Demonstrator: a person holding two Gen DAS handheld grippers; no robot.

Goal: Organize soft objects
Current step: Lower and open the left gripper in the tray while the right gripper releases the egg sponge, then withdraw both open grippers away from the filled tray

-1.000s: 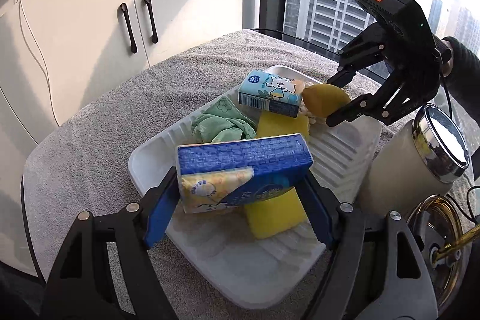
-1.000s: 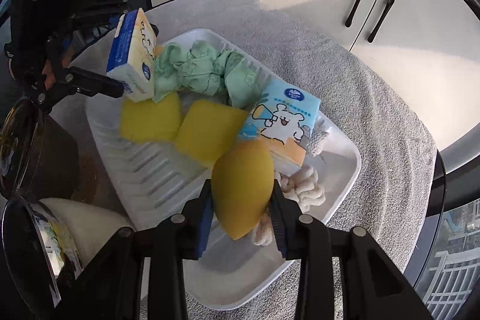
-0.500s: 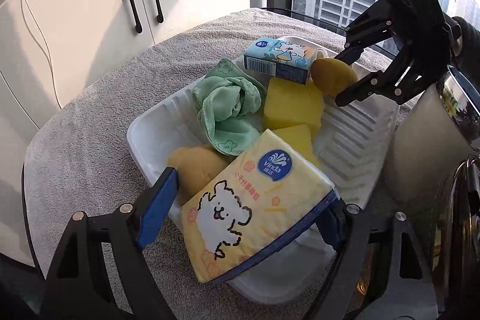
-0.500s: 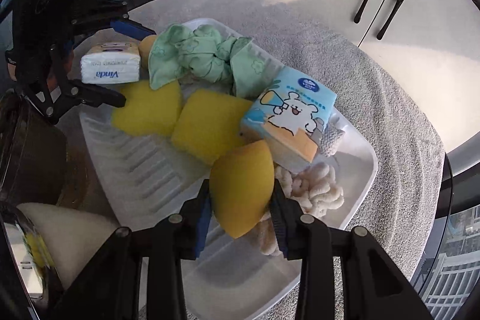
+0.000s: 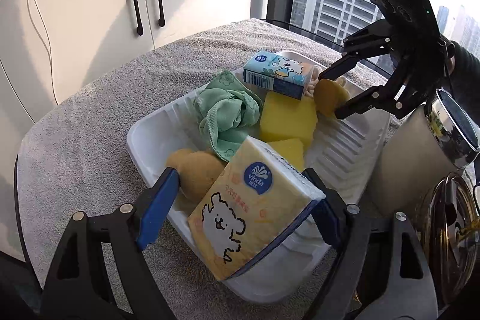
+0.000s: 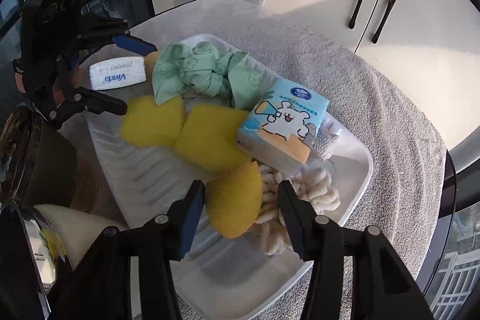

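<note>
My right claw [image 6: 241, 203] opens, releasing the yellow egg-shaped sponge [image 6: 234, 200] into the white plastic tray [image 6: 357, 170]; my left claw [image 5: 240, 209] stands open around the yellow tissue pack [image 5: 252, 212].

A white ribbed plastic tray [image 5: 156, 128] sat on a grey towel-covered table [image 5: 90, 110], with white cabinet doors [image 5: 120, 5] behind it and a cream steel-rimmed canister [image 5: 420, 158] just beside its right edge in the left wrist view. In the tray, a yellow tissue pack [image 5: 252, 206] leaned at the near end beside a tan sponge [image 5: 195, 170], and behind them lay a green cloth [image 5: 228, 113] and two yellow sponge blocks [image 5: 288, 119]. At the far end a blue tissue pack [image 6: 285, 122] rested on a cream chenille cloth [image 6: 303, 191], with a yellow egg-shaped sponge [image 6: 234, 200] against that cloth.
</note>
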